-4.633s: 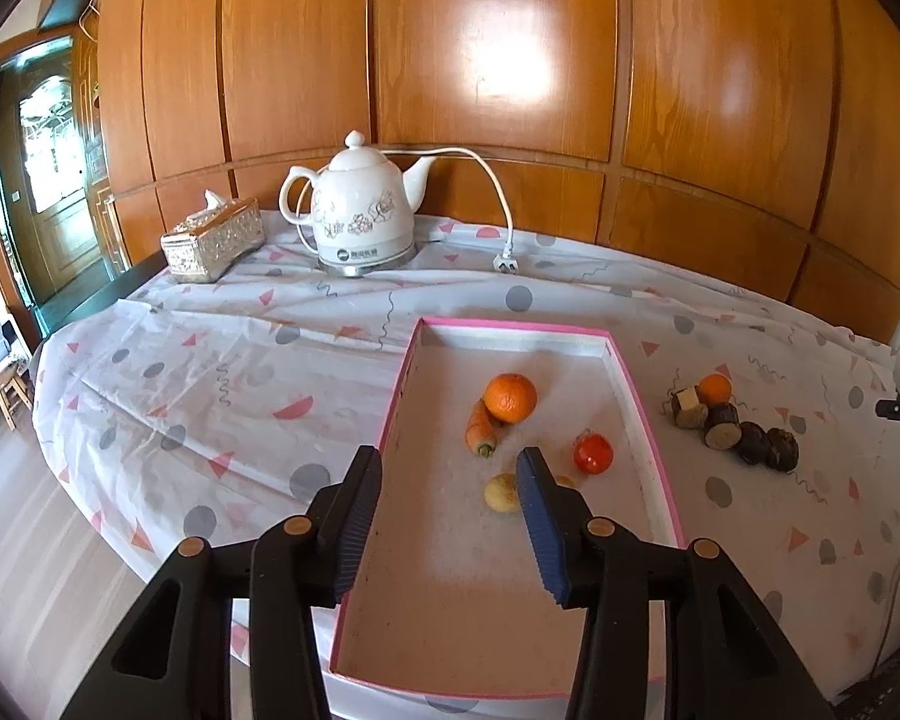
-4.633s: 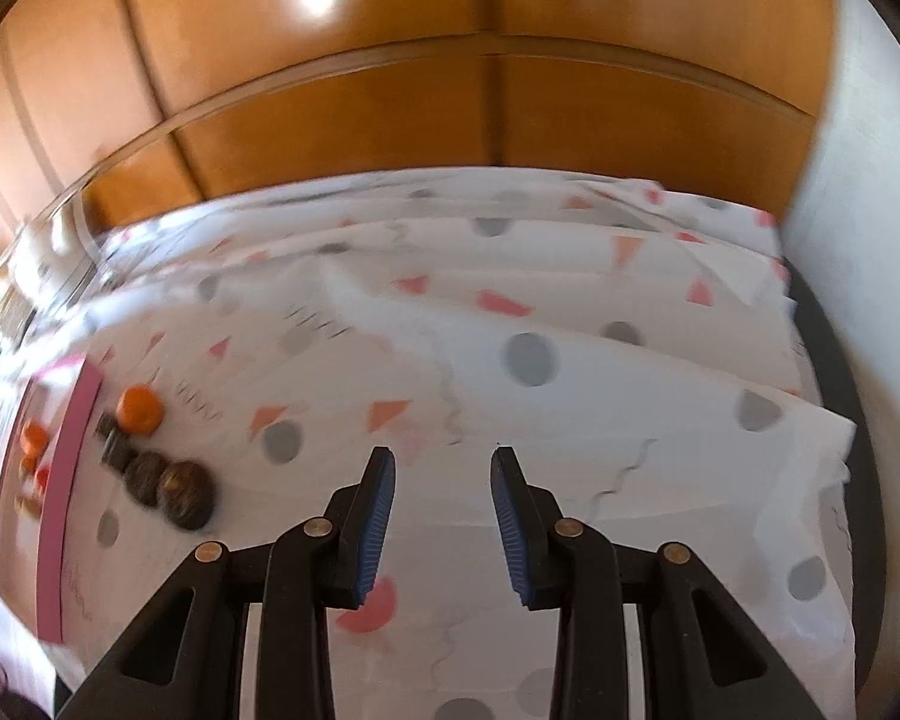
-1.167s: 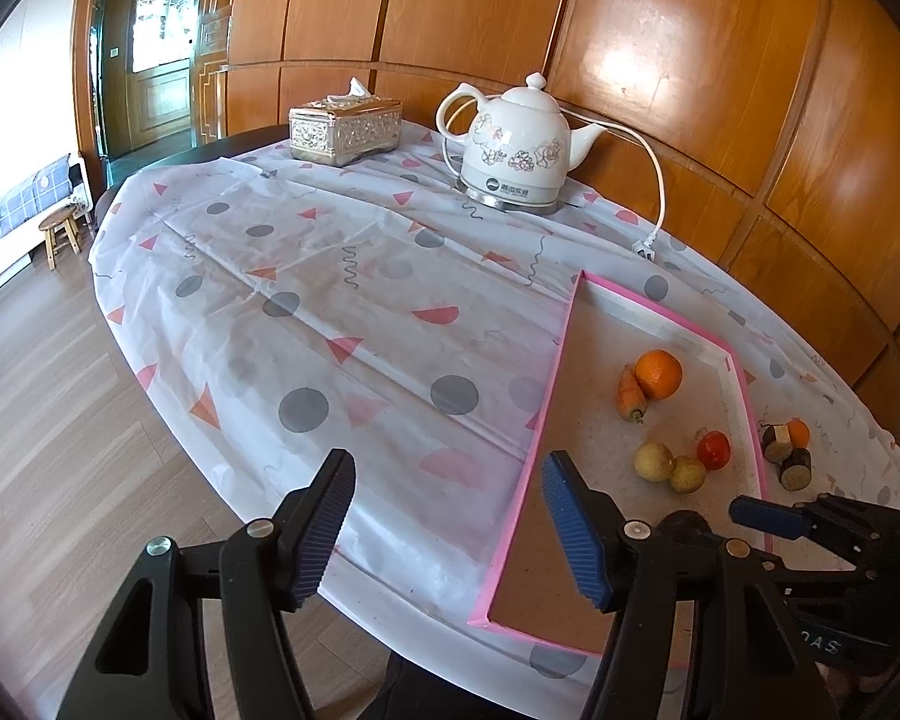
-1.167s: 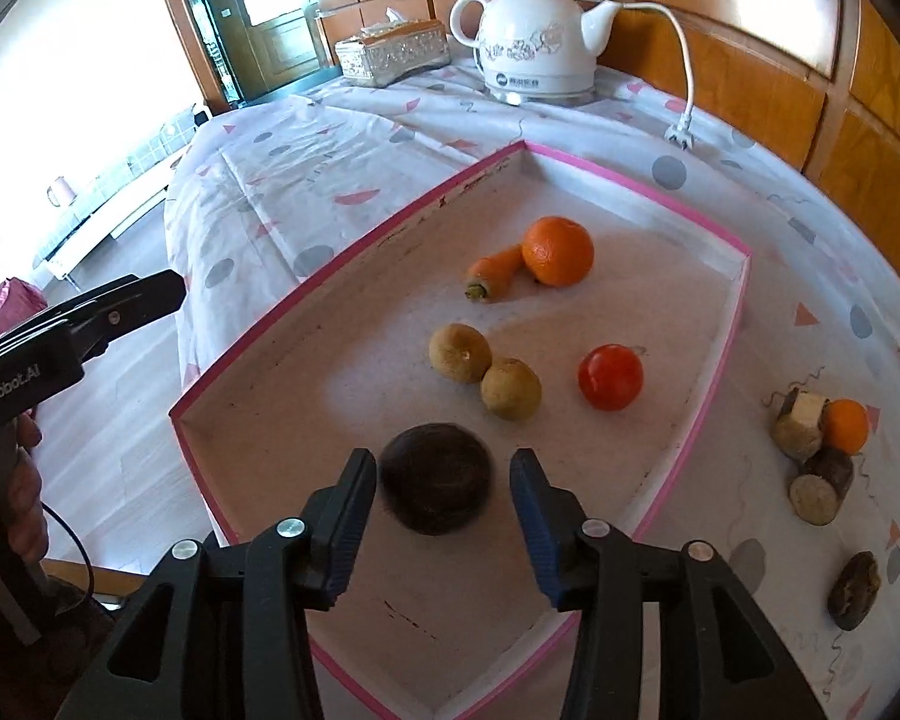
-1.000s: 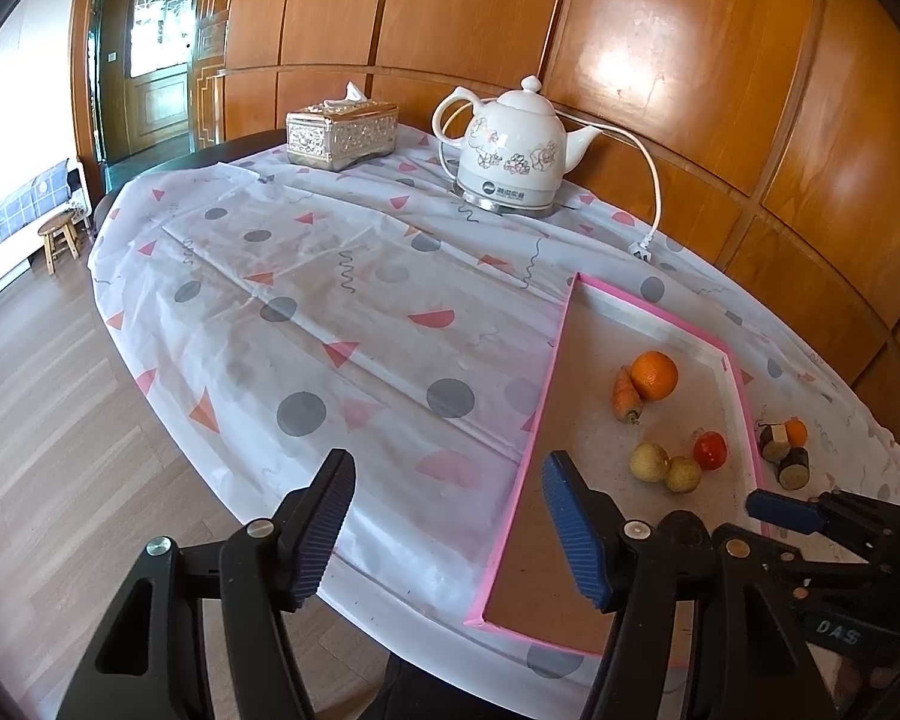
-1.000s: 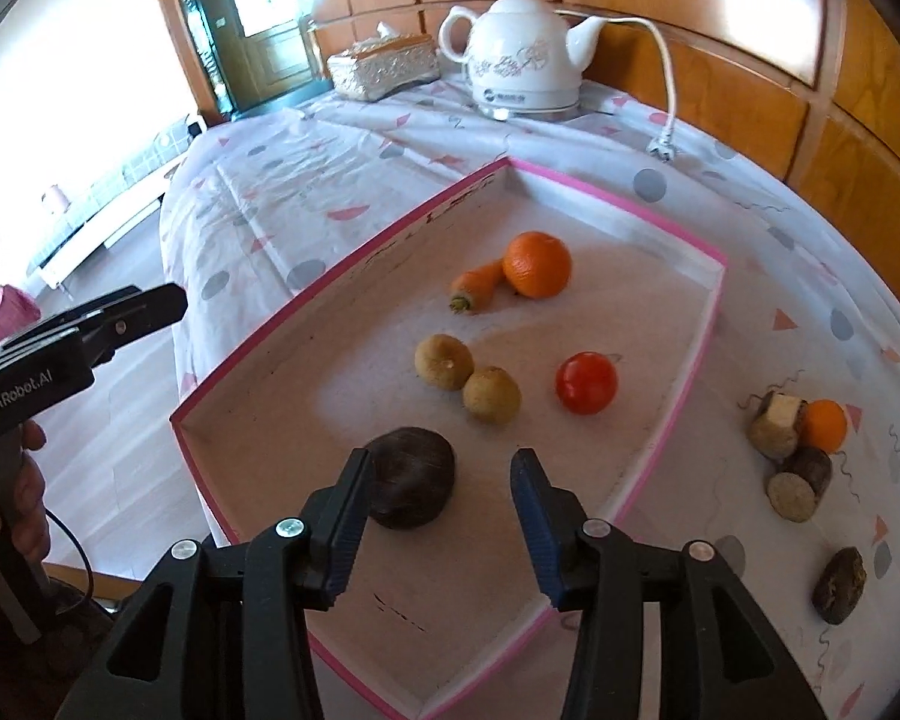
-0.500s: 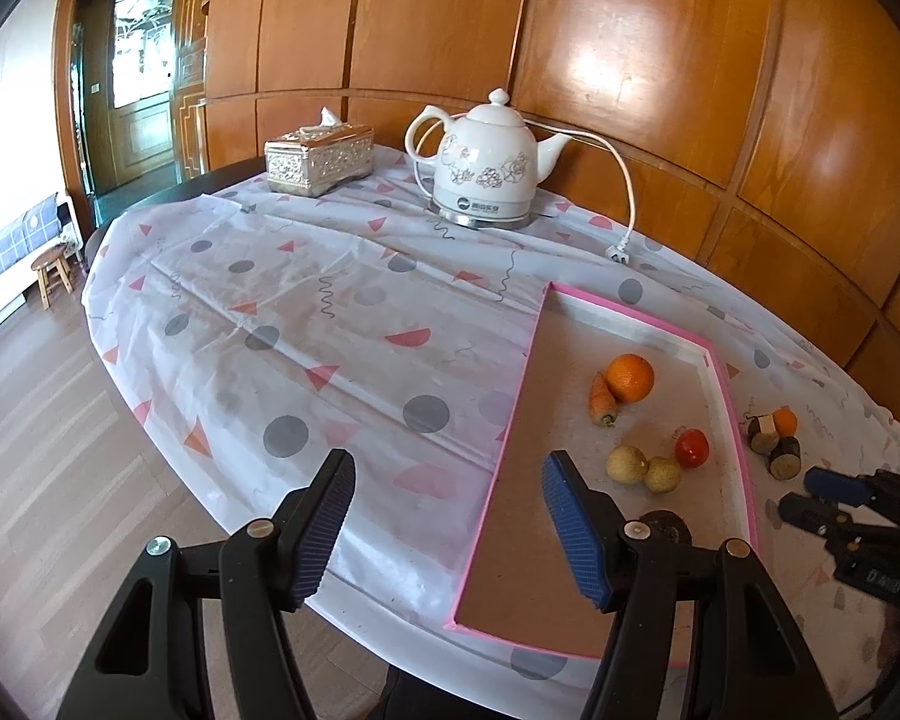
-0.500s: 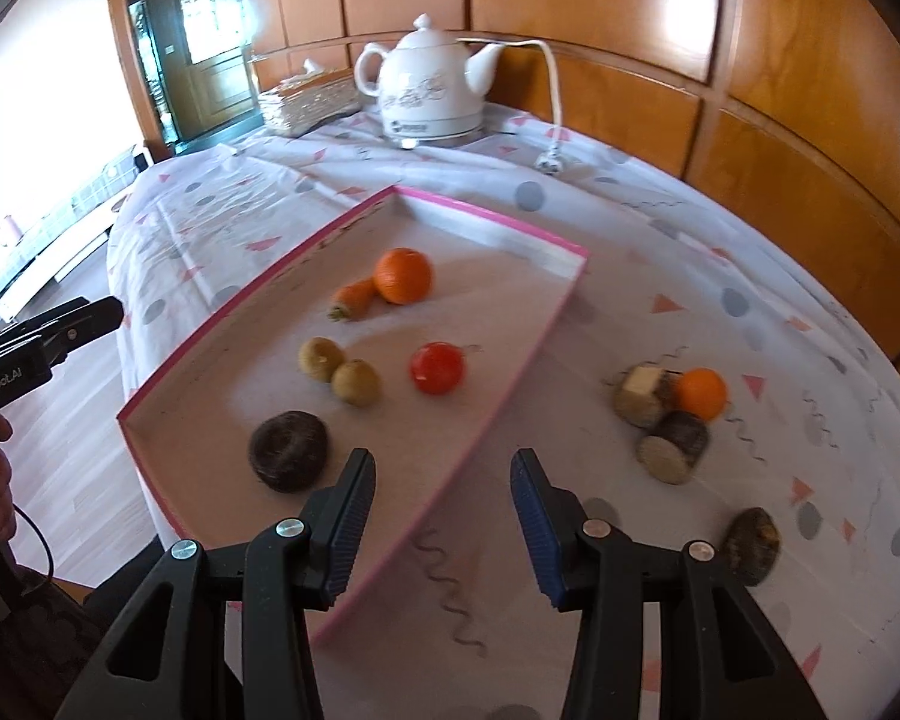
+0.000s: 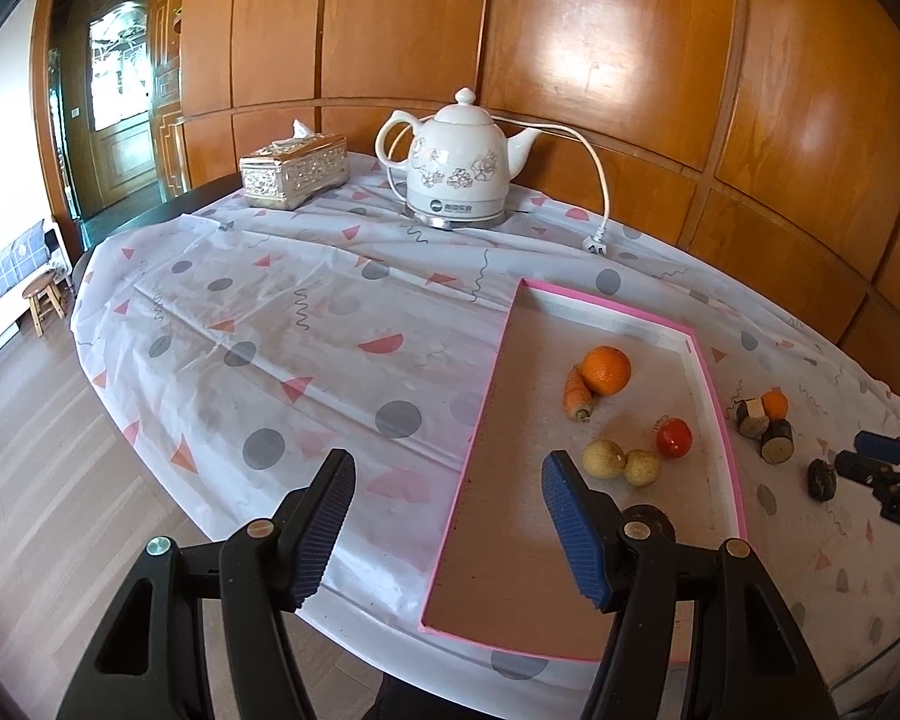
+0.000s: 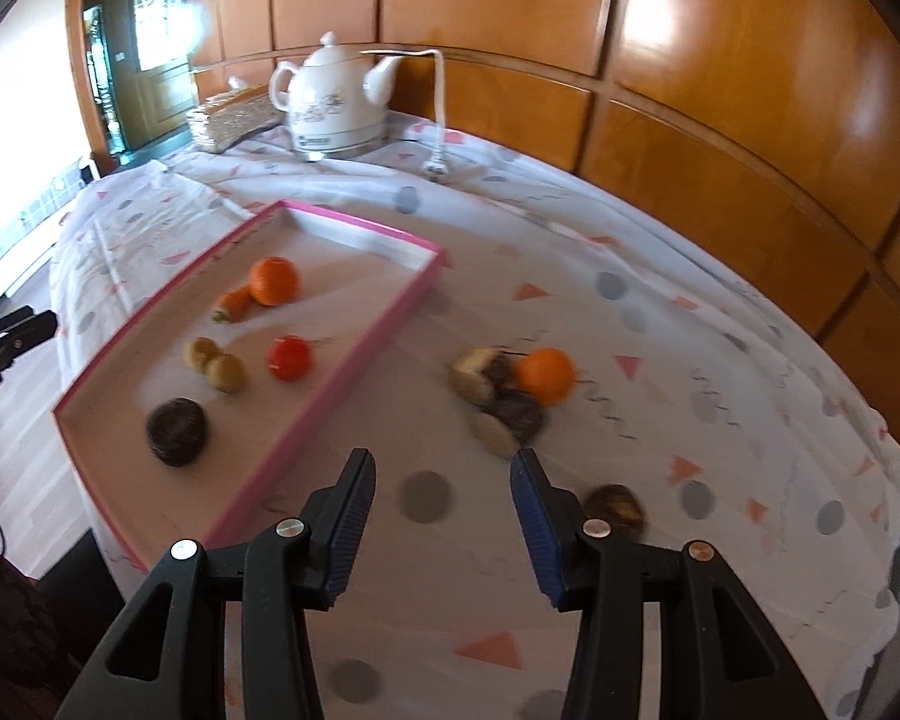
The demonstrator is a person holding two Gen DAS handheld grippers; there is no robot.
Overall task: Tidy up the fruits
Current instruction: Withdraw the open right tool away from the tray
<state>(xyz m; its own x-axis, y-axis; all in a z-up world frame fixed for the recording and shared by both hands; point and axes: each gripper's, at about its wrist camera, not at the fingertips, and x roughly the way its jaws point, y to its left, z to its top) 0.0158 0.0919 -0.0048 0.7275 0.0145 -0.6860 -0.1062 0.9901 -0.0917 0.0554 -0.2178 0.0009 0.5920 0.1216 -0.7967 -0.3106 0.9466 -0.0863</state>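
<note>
The right gripper (image 10: 441,516) has swung off the pink tray (image 10: 384,315), leaving the dark fruit (image 10: 176,423) inside it; its fingers are apart and empty. The left gripper (image 9: 444,525) hovers open at the tray's near edge. Four pieces remain right of the tray, the small dark one (image 10: 615,504) nearest.

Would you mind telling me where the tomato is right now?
The tomato lies inside the pink tray, toward its right rim, just right of the two yellowish fruits and nearer the camera than the orange in the right wrist view.
</note>
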